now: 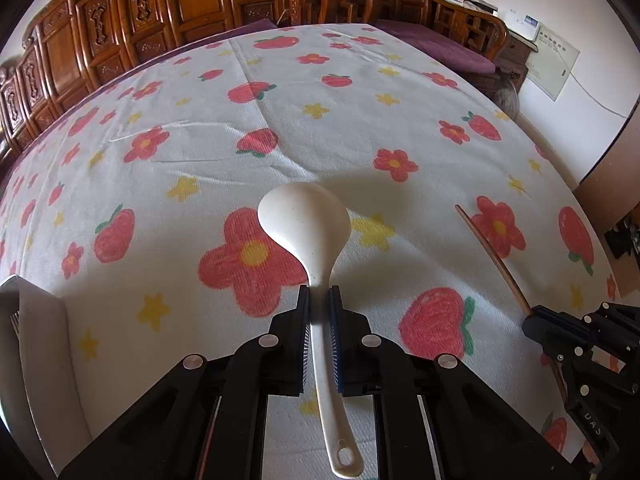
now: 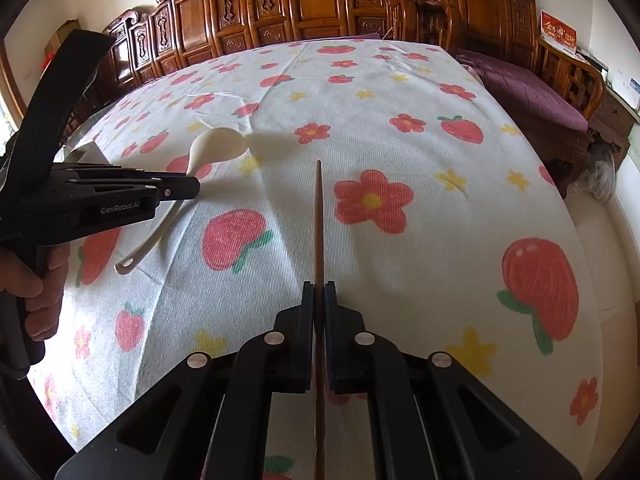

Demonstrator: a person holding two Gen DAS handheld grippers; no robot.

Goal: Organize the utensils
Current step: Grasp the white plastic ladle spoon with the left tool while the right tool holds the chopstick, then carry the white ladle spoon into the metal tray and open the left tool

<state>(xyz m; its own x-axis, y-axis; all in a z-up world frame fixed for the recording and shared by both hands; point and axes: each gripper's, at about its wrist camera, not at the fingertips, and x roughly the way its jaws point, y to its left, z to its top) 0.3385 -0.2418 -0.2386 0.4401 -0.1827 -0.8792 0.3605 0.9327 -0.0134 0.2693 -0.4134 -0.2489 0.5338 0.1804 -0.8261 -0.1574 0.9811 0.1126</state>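
Floral tablecloth [image 1: 360,80] below; L gripper [image 1: 319,296] level, clamped on white spoon [image 1: 308,216]; R gripper [image 2: 319,292] level, clamped on brown chopstick [image 2: 318,220].

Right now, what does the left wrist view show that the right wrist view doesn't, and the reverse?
Left wrist only: close view of the left gripper shut on the white plastic ladle's handle.

Right wrist only: close view of the right gripper shut on the thin brown wooden chopstick, plus the person's left hand on the grip.

Both: ladle, chopstick, both grippers, the white strawberry-and-flower tablecloth, carved wooden cabinets.
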